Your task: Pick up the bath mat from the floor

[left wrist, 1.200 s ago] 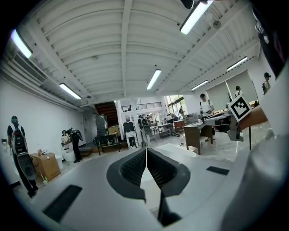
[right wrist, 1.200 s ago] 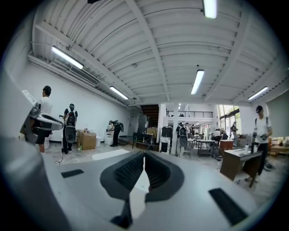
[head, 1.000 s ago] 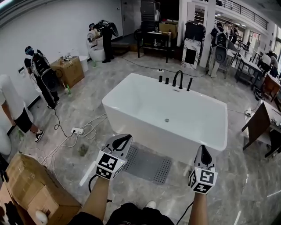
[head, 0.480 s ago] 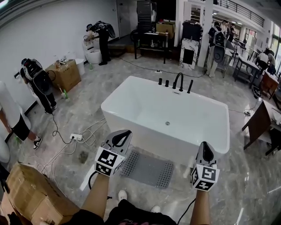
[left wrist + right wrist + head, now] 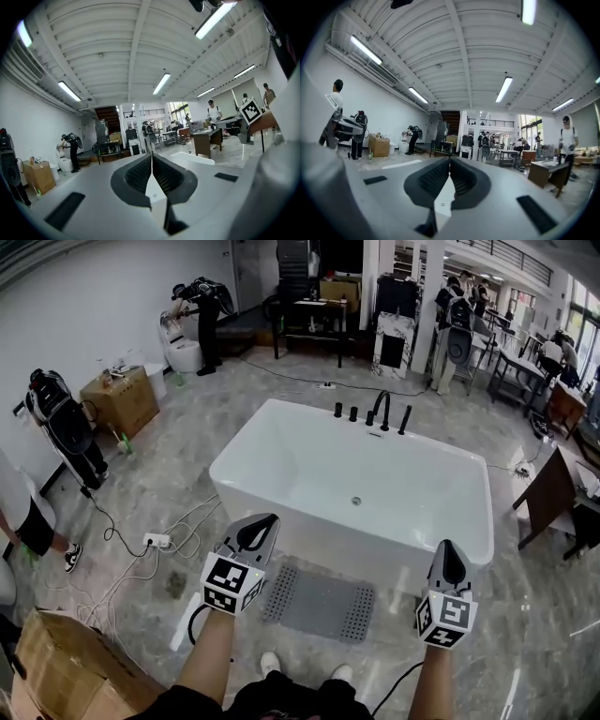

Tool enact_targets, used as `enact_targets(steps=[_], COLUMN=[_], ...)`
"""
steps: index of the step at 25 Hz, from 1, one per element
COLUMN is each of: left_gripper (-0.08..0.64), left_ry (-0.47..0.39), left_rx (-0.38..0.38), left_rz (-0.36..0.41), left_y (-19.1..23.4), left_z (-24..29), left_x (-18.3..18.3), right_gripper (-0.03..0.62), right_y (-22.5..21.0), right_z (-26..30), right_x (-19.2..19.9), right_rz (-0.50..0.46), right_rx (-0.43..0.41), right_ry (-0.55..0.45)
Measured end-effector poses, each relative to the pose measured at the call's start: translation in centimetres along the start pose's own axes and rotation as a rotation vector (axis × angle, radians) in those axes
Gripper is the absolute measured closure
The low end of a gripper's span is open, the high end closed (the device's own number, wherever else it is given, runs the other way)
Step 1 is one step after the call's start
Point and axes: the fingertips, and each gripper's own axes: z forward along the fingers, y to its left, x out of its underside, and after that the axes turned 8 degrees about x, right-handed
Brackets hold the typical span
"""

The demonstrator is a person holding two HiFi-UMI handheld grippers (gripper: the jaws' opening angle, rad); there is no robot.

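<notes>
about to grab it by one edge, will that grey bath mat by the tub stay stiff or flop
Probably floppy: the bath mat looks thin and lies flat on the floor, so a lifted edge would likely drape. Its perforated ends suggest rubbery material, so it is perhaps grippy against that glossy floor rather than sliding.

White bathtub (image 5: 309, 465), black faucet (image 5: 382, 410) at its rim, cardboard box (image 5: 56, 667), power strip (image 5: 155, 541)

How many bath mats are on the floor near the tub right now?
1. The grey bath mat lies flat on the floor against the bathtub, on its near side. Floor behind the tub is hidden.
</notes>
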Motion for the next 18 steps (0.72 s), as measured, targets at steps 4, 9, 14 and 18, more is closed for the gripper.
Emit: enact_targets(steps=[4,9,14,18], left_gripper=[0.546,0.546,0.546,0.546], left_ry=[-0.016,-0.006,0.042,0.071], left_rx=[-0.002,-0.005,0.003,0.016], left_rz=[0.006,0.019,0.012,0.013], left_y=[-0.2,-0.4,0.8,1.3], left_z=[1.0,2.2,3.3,4.5], left_x=[-1.2,-0.7,2.3,5.7], right_gripper=[0.571,0.571,0.569,0.569], right_y=[-0.6,-1.2,-0.6,0.1], right_z=[0.9,2.0,3.2,4.0], right_x=[0.0,0.9,3.6,7.1], right_rz=[0.0,-0.006,-0.015,-0.024], right_rx=[-0.018,-0.03,-0.027,-0.022], right_ry=[0.003,0.015,0.06,0.1])
